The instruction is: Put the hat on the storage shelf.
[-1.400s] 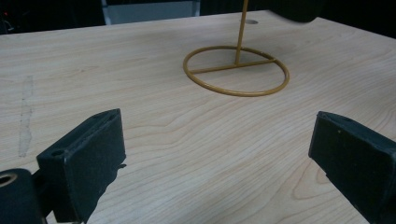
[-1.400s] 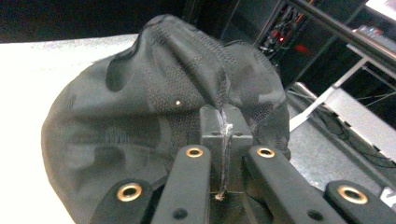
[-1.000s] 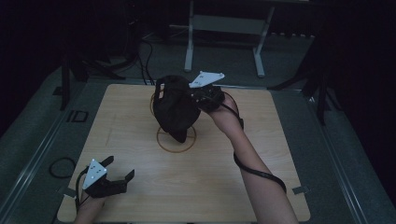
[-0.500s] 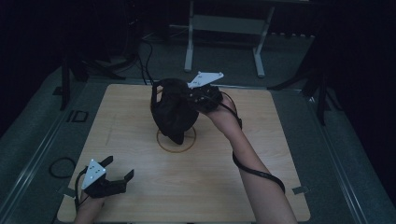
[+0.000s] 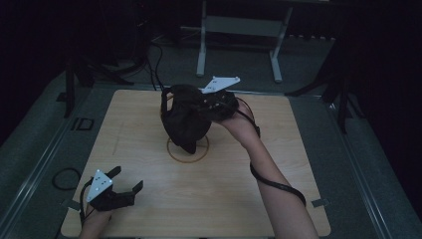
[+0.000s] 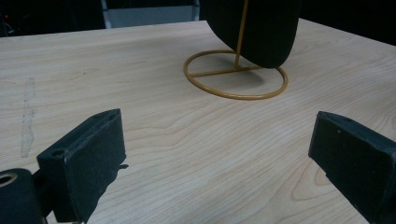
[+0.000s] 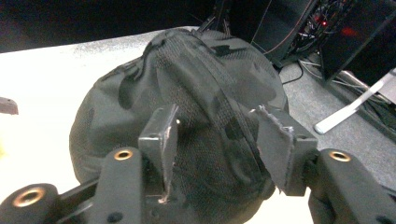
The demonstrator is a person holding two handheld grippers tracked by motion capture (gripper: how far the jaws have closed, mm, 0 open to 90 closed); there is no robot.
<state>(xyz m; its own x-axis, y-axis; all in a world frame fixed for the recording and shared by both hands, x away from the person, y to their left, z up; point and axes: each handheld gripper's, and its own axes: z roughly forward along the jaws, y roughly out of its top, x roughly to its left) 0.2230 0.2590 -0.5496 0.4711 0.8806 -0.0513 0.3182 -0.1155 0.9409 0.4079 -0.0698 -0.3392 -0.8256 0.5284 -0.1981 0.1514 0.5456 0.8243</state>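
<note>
1. A dark mesh cap (image 5: 185,119) hangs on a gold wire stand (image 5: 187,149) at the middle of a pale wooden table (image 5: 278,164); the stand's ring base lies flat on the wood and its thin post rises into the cap.
2. The right gripper (image 5: 211,105), held from the far right side, sits against the cap's crown. Its jaws have just been opening and stand apart, the mesh between them but the pads (image 7: 164,140) not pressing it.
3. The left gripper (image 5: 124,180) rests at the table's near left corner, well apart from the stand, jaws wide with bare wood between them.
4. Beyond the table's far edge stand a grey metal frame (image 5: 239,30) and dark tripod legs (image 5: 79,74); a black cable loop (image 5: 64,178) lies on the floor at left.
</note>
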